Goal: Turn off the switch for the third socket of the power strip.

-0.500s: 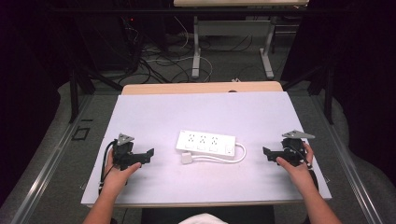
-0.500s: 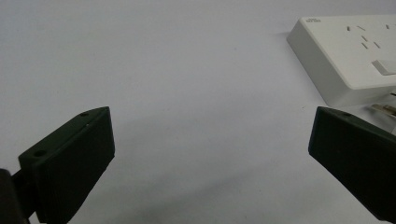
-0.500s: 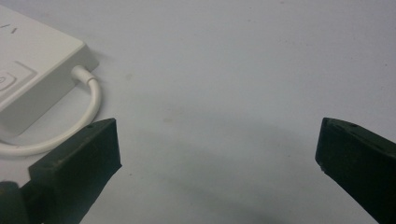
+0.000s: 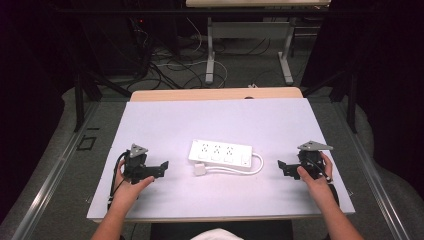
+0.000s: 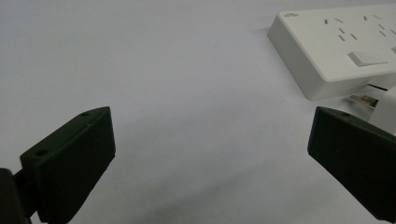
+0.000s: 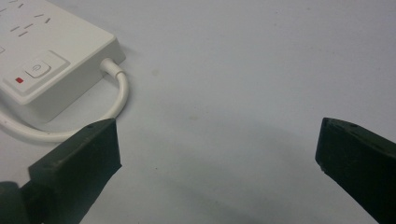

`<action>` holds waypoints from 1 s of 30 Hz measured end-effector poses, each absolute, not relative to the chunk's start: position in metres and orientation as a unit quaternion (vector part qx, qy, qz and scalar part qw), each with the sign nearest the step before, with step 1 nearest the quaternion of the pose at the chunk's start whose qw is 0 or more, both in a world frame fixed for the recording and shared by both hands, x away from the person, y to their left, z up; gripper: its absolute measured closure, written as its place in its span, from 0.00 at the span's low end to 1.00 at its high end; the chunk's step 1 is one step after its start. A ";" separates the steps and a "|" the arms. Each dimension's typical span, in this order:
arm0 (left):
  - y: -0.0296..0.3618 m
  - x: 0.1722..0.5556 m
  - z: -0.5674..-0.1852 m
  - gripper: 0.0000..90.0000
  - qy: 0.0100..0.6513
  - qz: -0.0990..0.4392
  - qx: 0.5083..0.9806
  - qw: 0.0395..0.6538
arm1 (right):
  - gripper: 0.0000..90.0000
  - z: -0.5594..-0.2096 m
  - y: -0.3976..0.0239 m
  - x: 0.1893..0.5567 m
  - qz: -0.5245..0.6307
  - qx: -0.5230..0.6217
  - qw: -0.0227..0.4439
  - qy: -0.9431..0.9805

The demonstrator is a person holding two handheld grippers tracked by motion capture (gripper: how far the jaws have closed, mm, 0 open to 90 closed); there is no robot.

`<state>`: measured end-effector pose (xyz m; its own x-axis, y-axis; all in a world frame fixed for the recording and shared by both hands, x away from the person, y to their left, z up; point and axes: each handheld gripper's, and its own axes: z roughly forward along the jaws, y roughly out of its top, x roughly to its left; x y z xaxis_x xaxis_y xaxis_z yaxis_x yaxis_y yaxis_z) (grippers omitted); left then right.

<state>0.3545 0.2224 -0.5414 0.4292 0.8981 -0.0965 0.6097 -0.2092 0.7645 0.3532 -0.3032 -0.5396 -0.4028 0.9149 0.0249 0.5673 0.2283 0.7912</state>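
Left gripper (image 4: 162,167): jaws wide, empty, near desk's left edge. Right gripper (image 4: 283,167): jaws wide, empty, near right edge. Advice: approach level, square the jaws across the body before closing, avoid snagging the cord. Power strip (image 4: 221,152): white, three outlets, mid-desk between both grippers; cable looped along its front, plug (image 4: 200,169) beside it.

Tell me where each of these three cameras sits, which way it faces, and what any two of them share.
High view: above the person's side, looking forward and down on the white table; both forearms and the left tongs and right tongs show.
Left gripper view: on the left tongs, looking low across the table past two open black jaws.
Right gripper view: on the right tongs, jaws open likewise.
Shared: all three see the white plastic power strip; its white cord also shows.
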 end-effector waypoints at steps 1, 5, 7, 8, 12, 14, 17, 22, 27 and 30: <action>0.222 0.354 -0.540 0.01 0.498 0.189 0.757 0.379 | 0.00 -0.540 -0.303 0.353 0.375 0.494 0.232 0.749; 0.217 0.353 -0.540 0.02 0.491 0.188 0.760 0.381 | 0.00 -0.541 -0.299 0.352 0.375 0.491 0.229 0.752; 0.214 0.353 -0.539 0.02 0.488 0.187 0.763 0.380 | 0.00 -0.541 -0.299 0.352 0.373 0.489 0.228 0.755; 0.213 0.353 -0.539 0.02 0.486 0.186 0.765 0.380 | 0.00 -0.541 -0.298 0.351 0.373 0.487 0.229 0.756; 0.206 0.351 -0.539 0.03 0.473 0.185 0.775 0.376 | 0.00 -0.541 -0.296 0.351 0.374 0.484 0.229 0.757; 0.202 0.349 -0.538 0.03 0.465 0.187 0.780 0.375 | 0.00 -0.542 -0.295 0.351 0.372 0.480 0.229 0.761; 0.199 0.349 -0.537 0.04 0.457 0.186 0.785 0.375 | 0.00 -0.542 -0.294 0.351 0.373 0.481 0.227 0.760; 0.193 0.347 -0.537 0.06 0.452 0.178 0.789 0.377 | 0.00 -0.542 -0.293 0.350 0.373 0.480 0.227 0.761; 0.187 0.345 -0.535 0.08 0.442 0.175 0.795 0.377 | 0.00 -0.543 -0.293 0.350 0.372 0.478 0.226 0.763; 0.185 0.344 -0.535 0.11 0.439 0.172 0.797 0.377 | 0.00 -0.543 -0.293 0.350 0.372 0.478 0.226 0.763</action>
